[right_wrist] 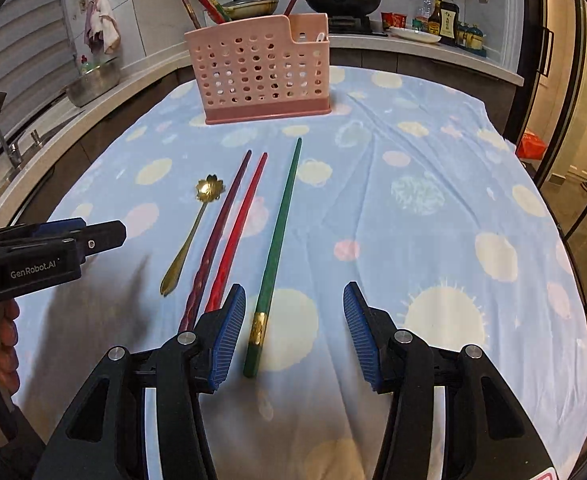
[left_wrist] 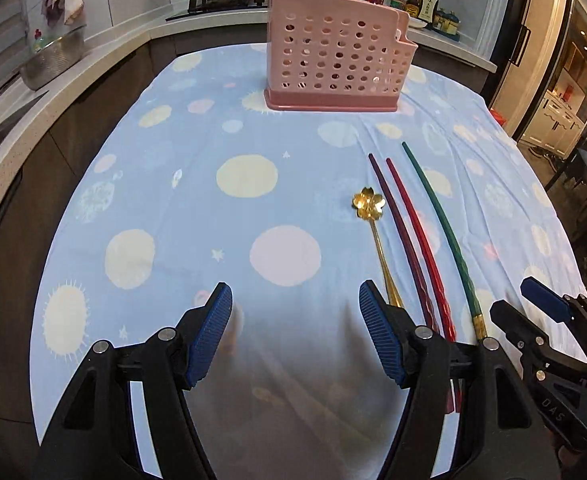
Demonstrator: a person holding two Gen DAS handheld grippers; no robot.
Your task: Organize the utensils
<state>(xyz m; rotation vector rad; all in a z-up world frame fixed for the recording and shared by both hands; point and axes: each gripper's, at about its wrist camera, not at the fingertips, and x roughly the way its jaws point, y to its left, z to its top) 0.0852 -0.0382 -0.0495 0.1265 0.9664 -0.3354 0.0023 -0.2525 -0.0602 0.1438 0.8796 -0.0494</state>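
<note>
My right fingers [right_wrist: 293,332], wide open and empty, straddle the green chopstick [right_wrist: 278,248] lying on the tabletop, its long axis running toward twelve o'clock, nearer than my open, empty left fingers [left_wrist: 295,332].

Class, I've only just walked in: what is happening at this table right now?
A person holds a two-finger gripper in each hand over a table with a spotted blue cloth. Both the left gripper and the right gripper are open and hold nothing. On the cloth lie a gold flower-shaped spoon, a dark purple chopstick, a red chopstick and a green chopstick. The green one lies between the right gripper's fingers. At the far end stands a pink perforated utensil holder with some utensils already inside.
</note>
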